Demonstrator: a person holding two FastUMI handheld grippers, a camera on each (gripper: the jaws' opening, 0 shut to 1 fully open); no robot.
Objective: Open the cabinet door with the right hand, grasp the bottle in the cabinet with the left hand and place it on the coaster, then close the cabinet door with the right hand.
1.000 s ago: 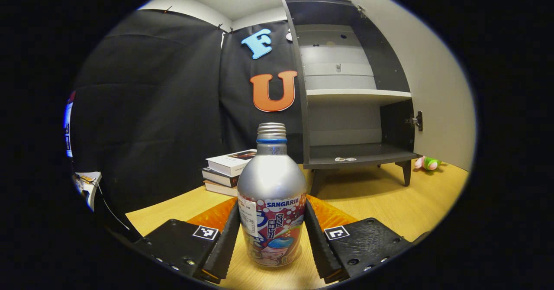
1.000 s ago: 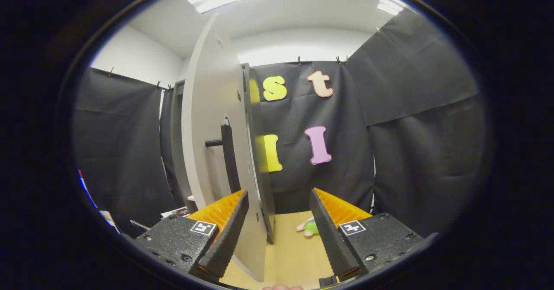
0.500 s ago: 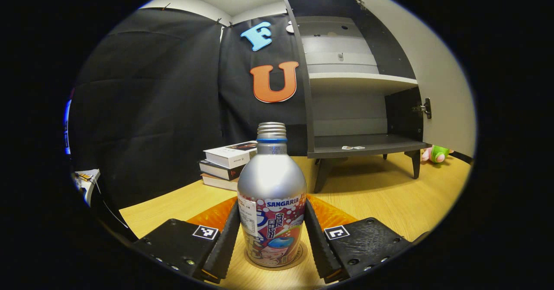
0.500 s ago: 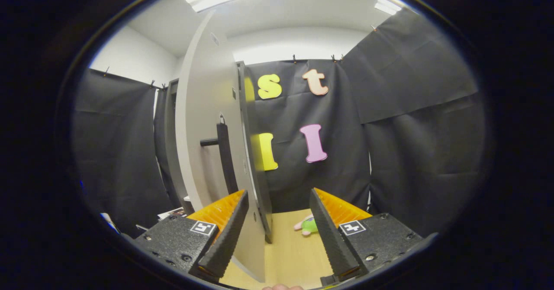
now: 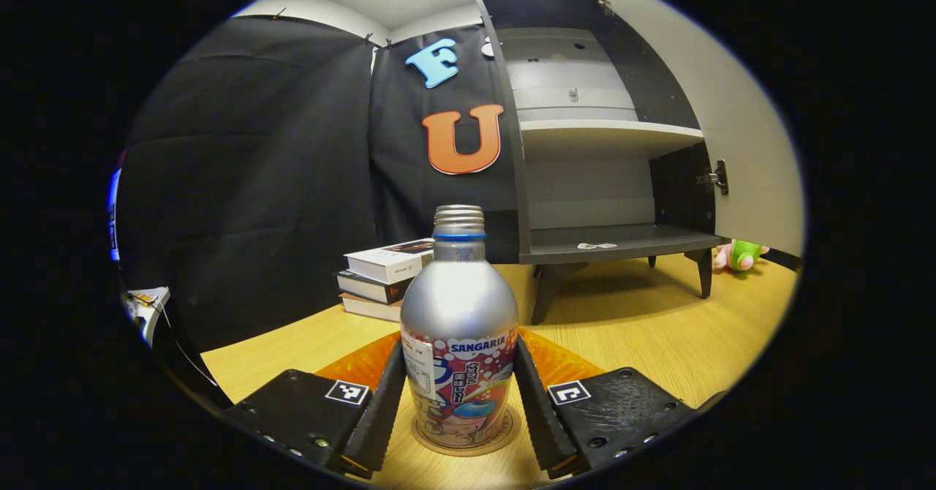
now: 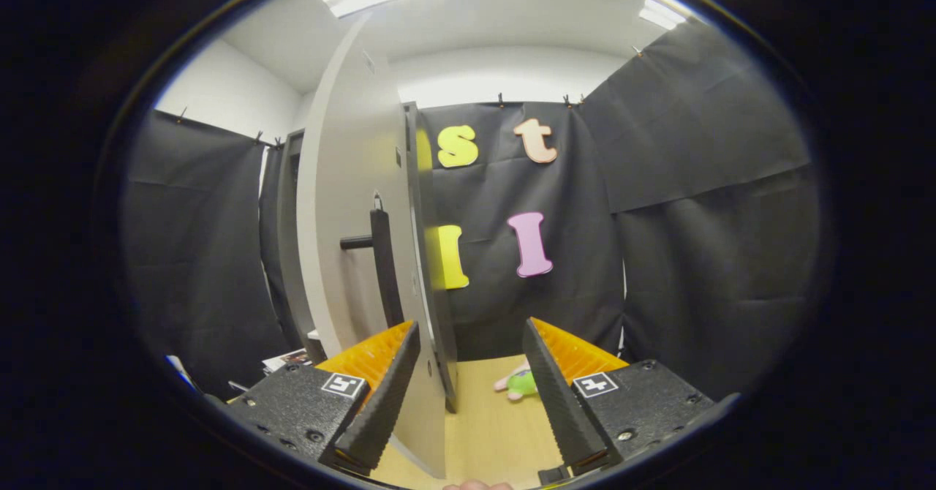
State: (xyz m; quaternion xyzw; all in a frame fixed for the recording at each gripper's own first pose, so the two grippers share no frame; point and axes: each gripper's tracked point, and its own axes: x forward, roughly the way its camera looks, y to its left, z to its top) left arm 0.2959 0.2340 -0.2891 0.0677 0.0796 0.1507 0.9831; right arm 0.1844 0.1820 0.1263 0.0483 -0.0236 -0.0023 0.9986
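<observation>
Between my left gripper's (image 5: pixel 459 402) fingers stands the bottle (image 5: pixel 458 329), upright on the round coaster (image 5: pixel 504 431) on the wooden table (image 5: pixel 658 336). Both fingers sit flush against the bottle's sides, so I'm grasping it. Behind it, the cabinet (image 5: pixel 585 146) is open, both shelves bare except for a small scrap on the lower one. A stack of books (image 5: pixel 380 278) lies to the left of the cabinet, a plush toy (image 5: pixel 738 254) past its far leg.

My right gripper (image 6: pixel 468 395) is spread wide with nothing between the fingers. The cabinet door (image 6: pixel 351 241) stands edge-on just ahead, its dark handle (image 6: pixel 382 263) above my left finger; the door's edge sits in the gap, no contact that I can see.
</observation>
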